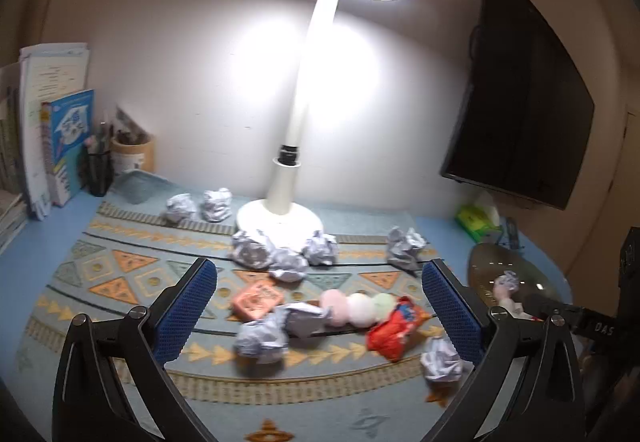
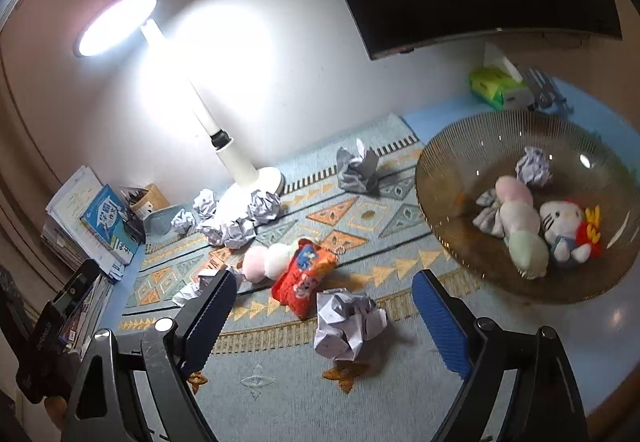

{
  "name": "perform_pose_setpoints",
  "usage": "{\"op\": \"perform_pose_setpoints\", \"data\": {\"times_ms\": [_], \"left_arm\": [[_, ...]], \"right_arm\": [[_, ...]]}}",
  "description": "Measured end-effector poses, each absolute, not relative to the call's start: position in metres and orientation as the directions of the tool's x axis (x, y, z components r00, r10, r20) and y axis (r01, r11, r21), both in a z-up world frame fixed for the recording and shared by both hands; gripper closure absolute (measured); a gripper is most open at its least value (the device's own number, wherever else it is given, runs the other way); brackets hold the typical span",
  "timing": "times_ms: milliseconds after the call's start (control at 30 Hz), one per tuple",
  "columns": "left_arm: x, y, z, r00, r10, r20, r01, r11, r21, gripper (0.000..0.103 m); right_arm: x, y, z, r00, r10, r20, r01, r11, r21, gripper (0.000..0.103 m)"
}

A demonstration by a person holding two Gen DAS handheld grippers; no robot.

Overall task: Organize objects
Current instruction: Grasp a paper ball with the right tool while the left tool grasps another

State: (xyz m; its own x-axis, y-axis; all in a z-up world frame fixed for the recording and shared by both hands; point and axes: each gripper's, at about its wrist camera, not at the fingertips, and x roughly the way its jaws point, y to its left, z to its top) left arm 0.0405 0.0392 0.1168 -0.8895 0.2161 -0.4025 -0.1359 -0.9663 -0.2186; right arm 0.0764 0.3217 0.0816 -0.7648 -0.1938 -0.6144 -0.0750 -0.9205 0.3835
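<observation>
Several crumpled paper balls lie on the patterned mat point(image 1: 120, 266). In the left wrist view my left gripper point(image 1: 320, 306) is open above a paper ball point(image 1: 260, 336), a pastel plush point(image 1: 356, 308), a red snack bag point(image 1: 394, 326) and an orange packet point(image 1: 256, 300). In the right wrist view my right gripper point(image 2: 322, 306) is open, with a paper ball point(image 2: 348, 322) between its fingers and the red snack bag point(image 2: 302, 280) just beyond. The brown glass bowl point(image 2: 448, 162) to the right holds a pastel plush point(image 2: 520, 226), a Hello Kitty toy point(image 2: 564, 226) and paper balls.
A lit white desk lamp point(image 1: 280, 218) stands at the mat's back. Books point(image 1: 66, 146) and a pen cup point(image 1: 98, 170) are at the left. A dark monitor point(image 1: 520, 98) hangs at the right. A green tissue pack point(image 2: 494, 86) sits behind the bowl.
</observation>
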Motion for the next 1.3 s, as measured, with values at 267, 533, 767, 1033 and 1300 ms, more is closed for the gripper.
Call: {"op": "perform_pose_setpoints", "data": {"times_ms": [267, 533, 767, 1033, 1300], "left_arm": [[0.016, -0.018, 0.035, -0.813, 0.12, -0.569, -0.008, -0.981, -0.195, 0.0], [0.001, -0.008, 0.009, -0.743, 0.194, -0.641, -0.079, -0.976, -0.204, 0.0], [-0.019, 0.016, 0.016, -0.713, 0.201, -0.671, -0.145, -0.98, -0.139, 0.0], [-0.03, 0.028, 0.011, -0.734, 0.178, -0.656, -0.137, -0.984, -0.114, 0.001], [-0.028, 0.034, 0.011, -0.736, 0.162, -0.657, -0.155, -0.986, -0.07, 0.01]], "right_arm": [[0.055, 0.318, 0.013, -0.667, -0.216, -0.713, -0.156, -0.895, 0.418, 0.014], [0.04, 0.307, -0.013, -0.665, -0.205, -0.719, -0.147, -0.907, 0.394, 0.014], [0.037, 0.301, -0.012, -0.661, -0.169, -0.731, -0.141, -0.929, 0.342, 0.014], [0.036, 0.3, -0.012, -0.661, -0.143, -0.737, -0.154, -0.935, 0.32, 0.014], [0.036, 0.287, -0.008, -0.677, -0.105, -0.729, -0.124, -0.959, 0.254, 0.037]]}}
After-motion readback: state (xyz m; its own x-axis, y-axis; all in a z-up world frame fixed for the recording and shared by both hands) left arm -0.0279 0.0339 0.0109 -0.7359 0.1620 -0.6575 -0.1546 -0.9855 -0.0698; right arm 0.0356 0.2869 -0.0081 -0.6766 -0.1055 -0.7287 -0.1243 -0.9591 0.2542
